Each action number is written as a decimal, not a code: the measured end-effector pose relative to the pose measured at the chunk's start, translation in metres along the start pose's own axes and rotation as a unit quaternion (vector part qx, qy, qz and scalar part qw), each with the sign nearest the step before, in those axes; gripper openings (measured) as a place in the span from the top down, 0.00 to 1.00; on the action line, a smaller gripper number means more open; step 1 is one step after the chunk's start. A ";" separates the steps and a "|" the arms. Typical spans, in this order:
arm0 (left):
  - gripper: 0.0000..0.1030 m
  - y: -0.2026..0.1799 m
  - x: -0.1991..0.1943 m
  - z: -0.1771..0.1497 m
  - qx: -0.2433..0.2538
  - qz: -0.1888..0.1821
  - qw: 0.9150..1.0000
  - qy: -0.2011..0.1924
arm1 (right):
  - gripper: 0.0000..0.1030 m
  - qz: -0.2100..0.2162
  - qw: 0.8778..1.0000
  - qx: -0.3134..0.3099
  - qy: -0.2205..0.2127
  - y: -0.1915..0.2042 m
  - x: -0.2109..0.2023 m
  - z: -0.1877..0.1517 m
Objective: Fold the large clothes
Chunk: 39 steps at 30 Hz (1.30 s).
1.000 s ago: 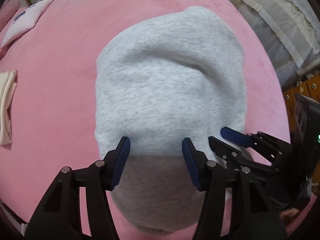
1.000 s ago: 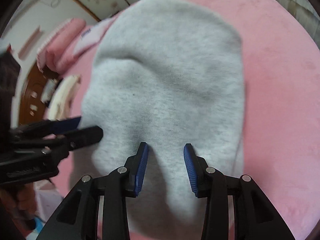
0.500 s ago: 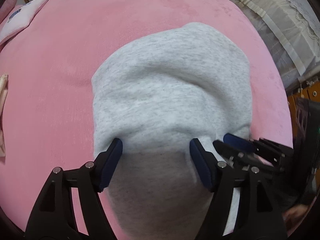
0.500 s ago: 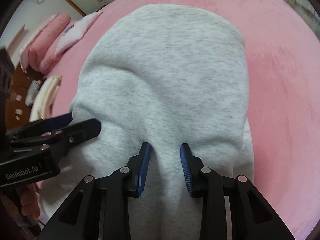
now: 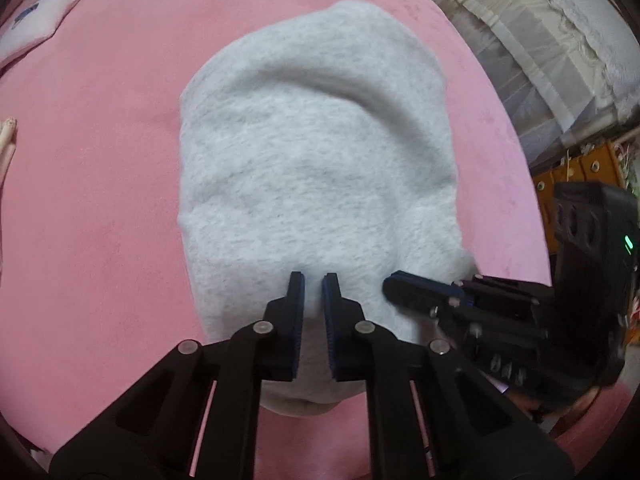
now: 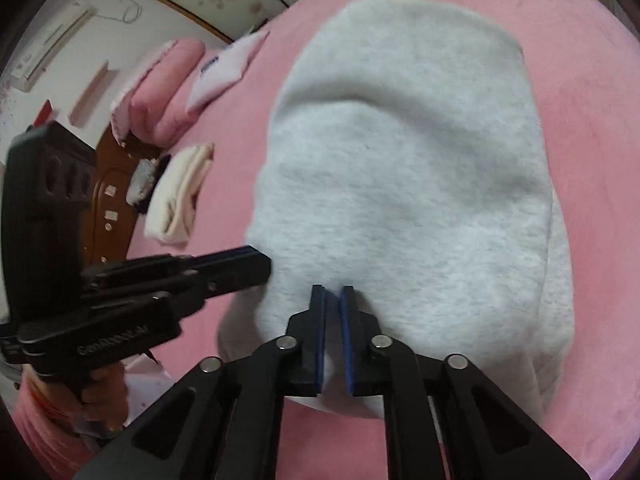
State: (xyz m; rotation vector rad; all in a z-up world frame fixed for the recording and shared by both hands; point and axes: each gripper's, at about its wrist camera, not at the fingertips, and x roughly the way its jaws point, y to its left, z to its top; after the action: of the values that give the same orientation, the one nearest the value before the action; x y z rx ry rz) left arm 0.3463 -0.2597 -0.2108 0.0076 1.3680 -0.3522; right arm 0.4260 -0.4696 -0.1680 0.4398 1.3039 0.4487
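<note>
The left gripper [image 5: 314,280] pinches the grey sweatshirt [image 5: 316,168] at its near edge. The right gripper [image 6: 332,292] pinches it too. Both sit on the pink bedspread [image 5: 100,200].

Pink bed [image 5: 100,200], grey folded garment [image 5: 320,168] on it, cream cloth [image 6: 180,196], pillows [image 6: 160,92] w/ maybe pouch [image 6: 224,68]

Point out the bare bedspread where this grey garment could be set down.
Free: the pink bedspread left of the grey garment, up to the white pillow, and the strip on its right. Crowded: the cream folded cloth by the pink pillows.
</note>
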 end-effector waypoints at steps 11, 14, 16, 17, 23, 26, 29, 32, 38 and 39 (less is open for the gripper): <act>0.98 0.043 0.043 -0.033 0.006 0.153 0.984 0.088 | 1.00 -0.121 0.991 0.049 -0.012 -0.070 -0.044 -0.027; 0.97 0.041 0.015 -0.027 -0.009 0.132 0.990 0.044 | 1.00 -0.181 0.983 -0.006 -0.040 -0.042 -0.065 -0.030; 0.98 0.038 -0.011 -0.015 -0.042 0.068 0.997 0.006 | 1.00 -0.160 0.984 -0.021 -0.077 -0.027 -0.082 -0.027; 0.98 0.034 -0.018 -0.006 -0.054 0.033 0.998 -0.007 | 1.00 -0.127 0.987 -0.021 -0.094 -0.021 -0.089 -0.024; 0.98 0.001 0.012 0.053 -0.037 -0.013 0.999 -0.003 | 1.00 0.003 0.996 -0.022 -0.082 0.003 -0.080 0.009; 0.98 0.002 0.020 0.084 -0.046 -0.014 0.999 -0.026 | 1.00 -0.004 0.996 -0.051 -0.074 0.013 -0.060 0.030; 0.98 0.017 0.018 0.108 -0.065 -0.021 0.996 -0.053 | 1.00 0.018 0.994 -0.051 -0.093 0.019 -0.053 0.059; 0.97 0.033 0.036 0.135 -0.091 -0.030 0.994 -0.052 | 1.00 0.004 0.993 -0.039 -0.115 0.022 -0.042 0.090; 0.98 0.058 0.067 0.138 -0.118 -0.036 0.990 -0.070 | 1.00 -0.028 0.991 0.002 -0.128 -0.014 -0.025 0.129; 0.98 0.065 0.070 0.136 -0.129 -0.051 0.988 -0.069 | 1.00 -0.032 0.991 0.018 -0.132 -0.028 -0.023 0.132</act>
State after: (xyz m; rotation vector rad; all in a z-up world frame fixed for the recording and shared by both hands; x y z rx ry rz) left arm 0.5039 -0.2436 -0.2619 -0.2982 1.2700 -0.2543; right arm 0.5523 -0.5133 -0.1374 0.4695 1.0673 0.3017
